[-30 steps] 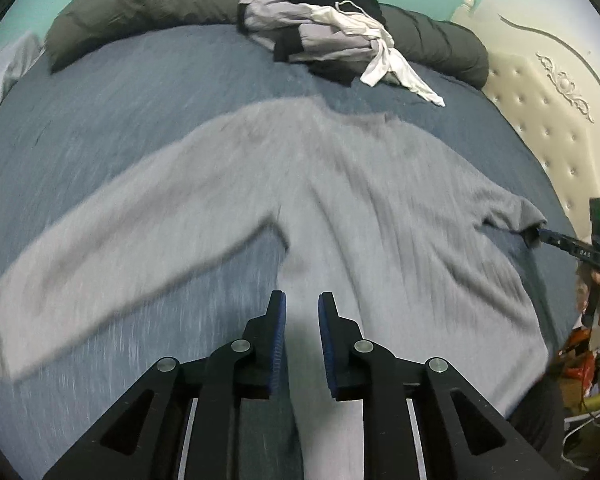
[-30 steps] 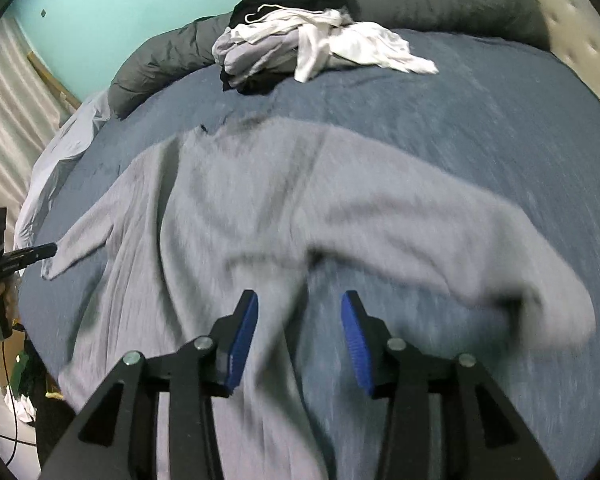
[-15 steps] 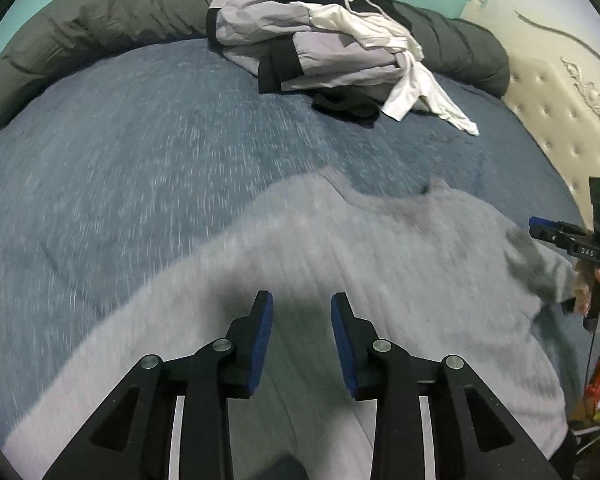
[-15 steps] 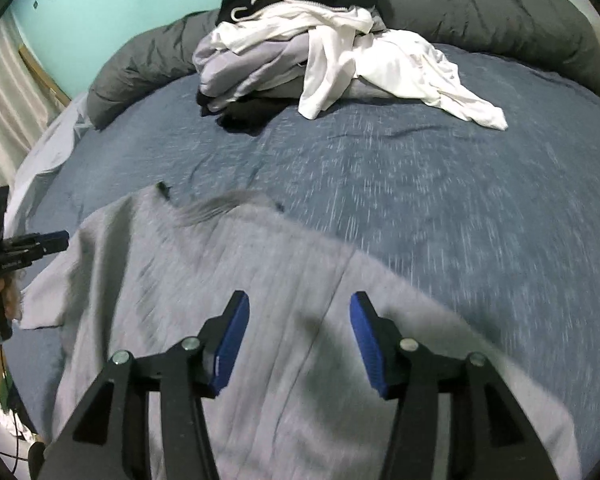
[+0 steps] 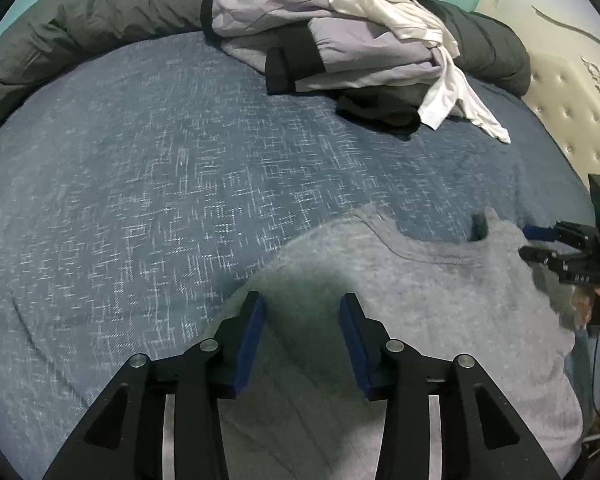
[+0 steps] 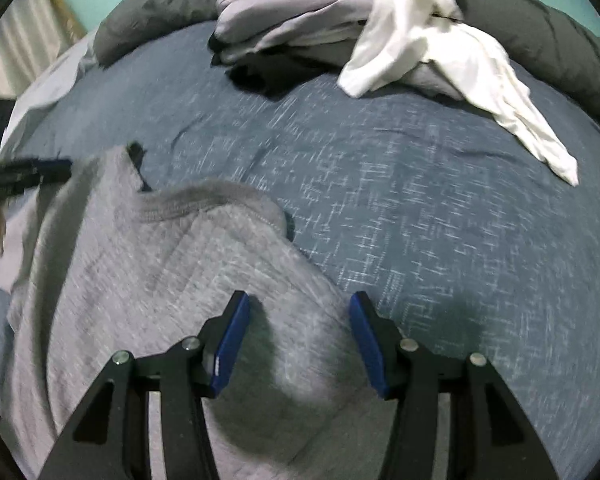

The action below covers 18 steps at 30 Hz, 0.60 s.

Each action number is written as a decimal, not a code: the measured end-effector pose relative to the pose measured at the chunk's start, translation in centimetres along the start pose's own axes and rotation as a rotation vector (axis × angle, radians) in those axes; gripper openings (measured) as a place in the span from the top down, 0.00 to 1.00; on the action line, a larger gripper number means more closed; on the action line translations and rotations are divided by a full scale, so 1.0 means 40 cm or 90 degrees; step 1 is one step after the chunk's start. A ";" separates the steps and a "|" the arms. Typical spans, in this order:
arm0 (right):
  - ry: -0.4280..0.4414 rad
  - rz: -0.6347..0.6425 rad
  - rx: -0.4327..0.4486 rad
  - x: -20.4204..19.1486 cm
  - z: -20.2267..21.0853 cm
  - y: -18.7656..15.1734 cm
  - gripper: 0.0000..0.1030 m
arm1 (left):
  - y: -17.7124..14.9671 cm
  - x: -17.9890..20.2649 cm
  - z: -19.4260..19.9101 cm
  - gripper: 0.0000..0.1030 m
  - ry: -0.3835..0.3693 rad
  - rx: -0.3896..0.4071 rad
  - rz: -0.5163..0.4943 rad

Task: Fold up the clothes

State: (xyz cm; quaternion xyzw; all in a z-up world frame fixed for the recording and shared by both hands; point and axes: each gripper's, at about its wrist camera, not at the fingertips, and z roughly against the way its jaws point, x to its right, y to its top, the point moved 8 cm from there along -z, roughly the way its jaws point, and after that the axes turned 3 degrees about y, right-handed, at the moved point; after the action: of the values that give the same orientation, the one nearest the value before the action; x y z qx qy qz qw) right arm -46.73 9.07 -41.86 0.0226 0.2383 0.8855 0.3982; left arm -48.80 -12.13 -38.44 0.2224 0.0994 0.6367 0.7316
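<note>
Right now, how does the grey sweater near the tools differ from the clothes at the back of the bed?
The grey sweater lies spread flat, one garment; the clothes pile is heaped, mixing lilac, black and white pieces. The sweater lies near the tools, the pile by the dark duvet. Both rest on the blue bedspread.

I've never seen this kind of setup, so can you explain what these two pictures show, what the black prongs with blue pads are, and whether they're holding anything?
No robot here: a person holds a two-finger gripper in each hand, each with a fisheye camera looking along its fingers. One picture is from the left gripper, the other from the right gripper; each also shows in the other's view. Both hang over a grey sweater spread on a blue bed. A pile of clothes lies further back, by a dark duvet. Both grippers are open and hold nothing; the left has just been opening, the right closing a little.
</note>
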 end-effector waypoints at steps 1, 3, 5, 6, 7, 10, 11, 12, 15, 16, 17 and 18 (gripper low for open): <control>-0.003 0.008 -0.002 0.000 -0.003 -0.002 0.72 | 0.000 -0.003 -0.010 0.58 -0.001 -0.003 0.003; -0.011 0.015 0.002 0.005 0.000 -0.001 0.94 | -0.003 -0.006 -0.024 0.58 0.000 -0.006 0.003; -0.002 0.012 0.015 0.013 0.017 0.004 0.96 | -0.008 -0.003 -0.031 0.64 0.000 -0.005 -0.004; -0.001 0.010 0.022 0.018 0.027 0.007 0.97 | -0.010 0.000 -0.032 0.70 0.000 -0.003 -0.010; -0.004 0.007 0.029 0.026 0.039 0.013 0.97 | -0.011 0.001 -0.032 0.85 0.004 -0.002 -0.017; -0.014 -0.004 0.050 0.050 0.073 0.029 0.97 | -0.014 0.000 -0.030 1.00 0.012 0.002 -0.027; -0.016 -0.012 0.057 0.058 0.083 0.035 0.97 | -0.015 -0.003 -0.027 1.00 0.015 0.005 -0.024; -0.016 -0.023 0.067 0.067 0.094 0.043 0.97 | -0.015 -0.007 -0.024 1.00 0.019 0.009 -0.021; -0.014 -0.075 0.106 0.108 0.130 0.073 0.97 | -0.014 -0.020 -0.010 1.00 0.028 0.021 -0.014; -0.019 -0.094 0.106 0.125 0.131 0.073 0.97 | -0.013 -0.025 -0.005 1.00 0.030 0.026 -0.011; -0.034 -0.098 0.088 0.137 0.119 0.064 0.97 | -0.011 -0.030 0.000 1.00 0.032 0.030 -0.009; -0.049 -0.102 0.069 0.149 0.109 0.055 0.97 | -0.010 -0.035 0.004 1.00 0.038 0.034 -0.007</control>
State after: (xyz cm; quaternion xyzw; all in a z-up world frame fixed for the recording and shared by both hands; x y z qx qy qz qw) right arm -51.32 13.82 -37.94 0.0593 0.2715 0.8350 0.4749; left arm -48.60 -13.58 -38.68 0.2221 0.1391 0.6363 0.7256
